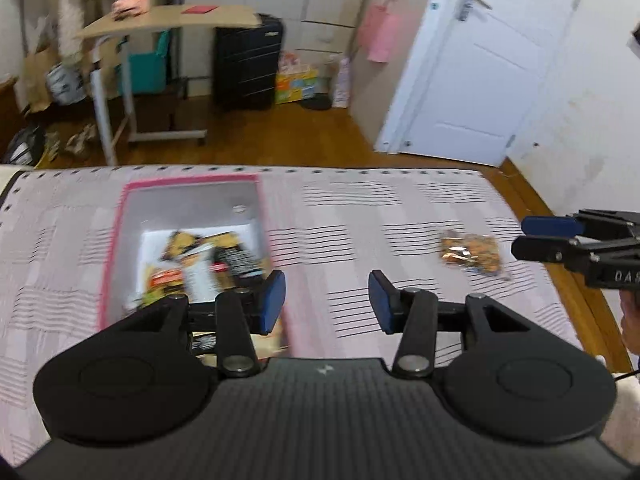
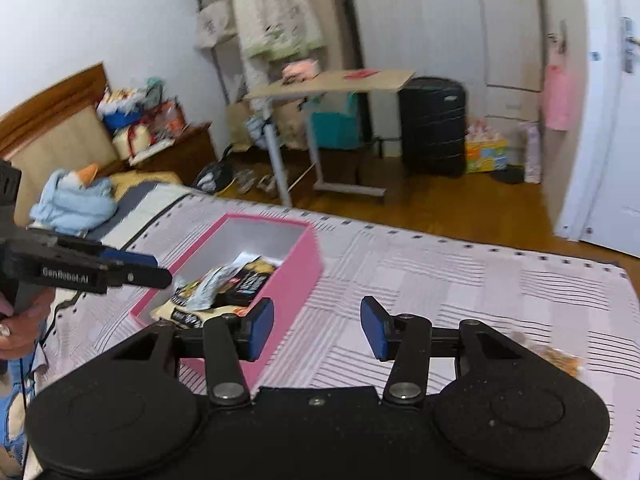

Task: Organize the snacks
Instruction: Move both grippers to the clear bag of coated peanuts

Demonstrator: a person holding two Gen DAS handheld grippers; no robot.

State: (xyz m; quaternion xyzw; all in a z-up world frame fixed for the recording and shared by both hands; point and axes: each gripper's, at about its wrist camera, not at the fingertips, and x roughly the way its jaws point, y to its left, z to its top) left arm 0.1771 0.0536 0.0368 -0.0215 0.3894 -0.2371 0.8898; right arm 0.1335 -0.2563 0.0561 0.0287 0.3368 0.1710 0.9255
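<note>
A pink box with a white inside lies on the striped bedspread and holds several snack packets. One orange snack packet lies loose on the bedspread to the right of the box. My left gripper hovers open just right of the box, nothing between its blue pads. My right gripper is open too, empty, between the box and the loose packet. Each gripper shows side-on at the edge of the other's view, the right one near the loose packet, the left one over the box.
The bedspread ends at a wooden bed frame edge on the right. Beyond the bed stand a rolling desk, a black suitcase and a white door. A blue cloth bundle lies by the headboard.
</note>
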